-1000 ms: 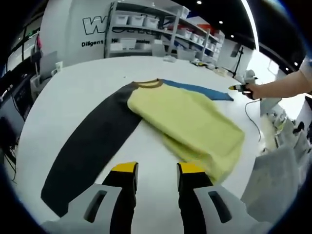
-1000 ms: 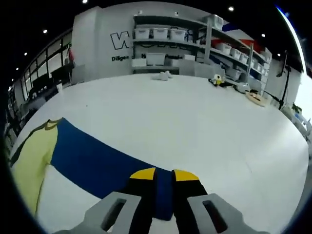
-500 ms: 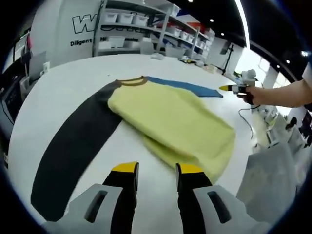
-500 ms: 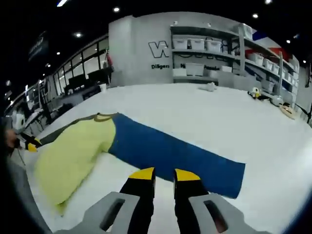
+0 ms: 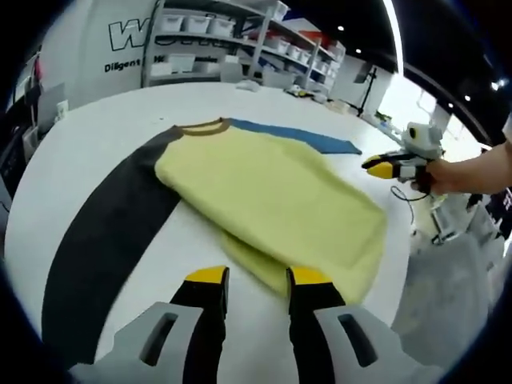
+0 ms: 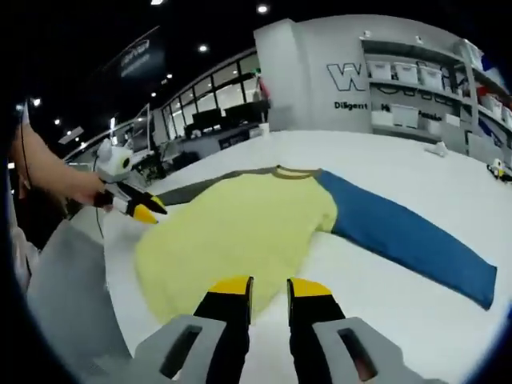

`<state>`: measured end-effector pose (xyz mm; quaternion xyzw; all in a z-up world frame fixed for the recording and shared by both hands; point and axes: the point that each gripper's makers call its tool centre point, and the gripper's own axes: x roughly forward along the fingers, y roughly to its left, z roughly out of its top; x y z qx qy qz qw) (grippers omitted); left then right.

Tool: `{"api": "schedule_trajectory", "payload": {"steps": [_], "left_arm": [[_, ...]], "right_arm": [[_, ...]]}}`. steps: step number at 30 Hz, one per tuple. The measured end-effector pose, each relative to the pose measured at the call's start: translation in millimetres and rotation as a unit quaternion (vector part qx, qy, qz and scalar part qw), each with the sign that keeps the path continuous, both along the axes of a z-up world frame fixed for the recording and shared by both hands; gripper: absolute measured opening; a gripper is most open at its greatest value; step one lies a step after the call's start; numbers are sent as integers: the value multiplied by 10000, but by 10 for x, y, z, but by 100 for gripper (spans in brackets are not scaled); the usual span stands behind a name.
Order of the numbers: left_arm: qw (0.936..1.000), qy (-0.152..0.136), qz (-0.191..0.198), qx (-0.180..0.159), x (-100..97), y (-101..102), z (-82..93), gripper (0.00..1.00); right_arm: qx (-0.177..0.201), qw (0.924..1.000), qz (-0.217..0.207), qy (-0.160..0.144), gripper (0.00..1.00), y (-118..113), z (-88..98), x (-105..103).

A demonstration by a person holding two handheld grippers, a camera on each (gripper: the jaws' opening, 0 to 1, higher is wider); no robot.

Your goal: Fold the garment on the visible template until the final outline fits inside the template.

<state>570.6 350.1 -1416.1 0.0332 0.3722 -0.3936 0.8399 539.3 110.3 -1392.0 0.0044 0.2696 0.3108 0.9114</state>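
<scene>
A long-sleeved garment lies on the white table point(image 5: 88, 132). Its yellow body point(image 5: 272, 200) point(image 6: 232, 228) is doubled over, with a lower layer sticking out at the near hem. The dark grey sleeve point(image 5: 104, 240) point(image 6: 192, 189) stretches out flat on one side and the blue sleeve point(image 5: 300, 138) point(image 6: 408, 240) on the other. My left gripper point(image 5: 258, 276) point(image 6: 142, 210) hovers open just short of the yellow hem, holding nothing. Beside the body's other edge my right gripper point(image 6: 270, 286) point(image 5: 382, 166) has its jaws slightly apart, with nothing between them.
A hand point(image 5: 456, 172) holds the right gripper past the table's edge, and another hand point(image 6: 56, 180) holds the left one. Shelves of white bins point(image 5: 216, 24) point(image 6: 416, 72) line the back wall. Small items point(image 5: 248, 84) sit at the table's far side.
My right gripper has left the blue sleeve's end, which now lies flat, and has come round to the yellow body's side. My left gripper has come nearer to the hem.
</scene>
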Motion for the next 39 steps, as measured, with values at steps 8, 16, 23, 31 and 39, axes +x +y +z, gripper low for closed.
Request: {"api": "schedule_trajectory", "payload": {"steps": [8, 16, 23, 31, 39], "left_arm": [[9999, 76, 53, 121, 120, -6, -59, 22], [9994, 248, 53, 225, 166, -29, -170, 18], [9986, 426, 61, 304, 155, -79, -265, 13], [9984, 461, 157, 278, 106, -60, -198, 0], [9973, 436, 547, 207, -5, 138, -62, 0]], "right_arm": [[-312, 9943, 1018, -57, 20, 471, -75, -250], [-656, 9813, 1804, -105, 23, 741, -155, -528], [-827, 9751, 2053, -131, 25, 775, -206, -630], [-1000, 9690, 2258, -112, 27, 767, -277, -716], [-1146, 9640, 2396, -151, 28, 792, -314, -738]]}}
